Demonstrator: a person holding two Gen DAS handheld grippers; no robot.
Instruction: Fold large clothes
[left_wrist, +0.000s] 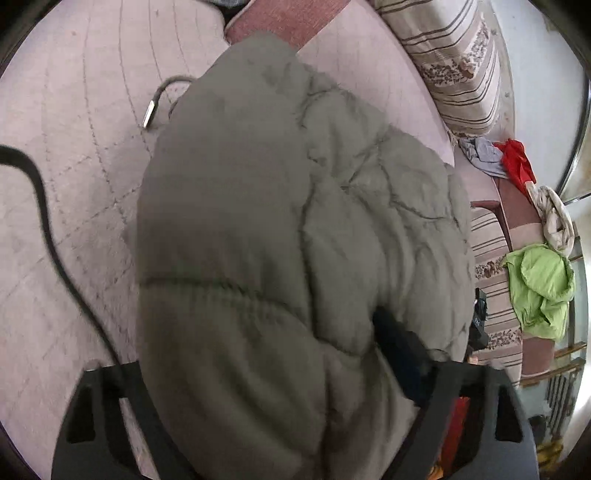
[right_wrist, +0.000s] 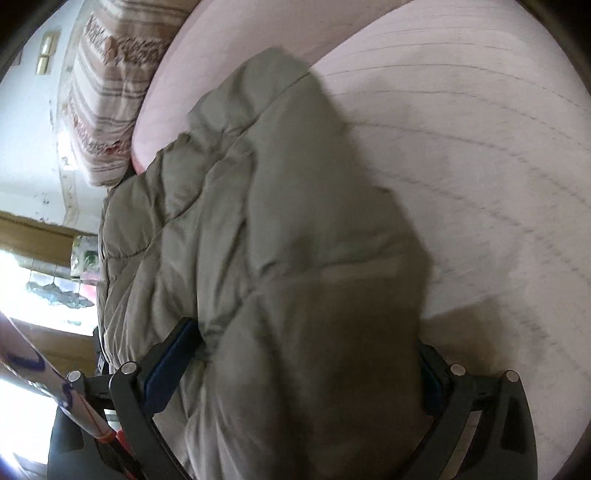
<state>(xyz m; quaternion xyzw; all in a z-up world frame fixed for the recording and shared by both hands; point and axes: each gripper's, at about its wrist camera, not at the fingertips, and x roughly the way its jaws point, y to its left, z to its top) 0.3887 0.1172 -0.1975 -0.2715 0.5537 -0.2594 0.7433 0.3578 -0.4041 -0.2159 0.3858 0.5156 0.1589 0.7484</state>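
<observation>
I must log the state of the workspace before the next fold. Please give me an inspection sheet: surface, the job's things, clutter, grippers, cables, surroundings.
Surface: pink quilted sofa cover, stitched lines, bare around the garment.
Job's things: one grey-green padded jacket, bunched and fills the middle of both views; image blurred.
Clutter: green garment, red cloth, grey cloth and white cloth piled along the sofa's far edge.
Grippers: left gripper has jacket fabric between its fingers; right gripper likewise, blue pads against the fabric. Whether either is clamped, cannot tell.
Cables: black cable across the cover; grey cord with metal tip near the jacket.
Surroundings: striped floral cushion, white wall.
</observation>
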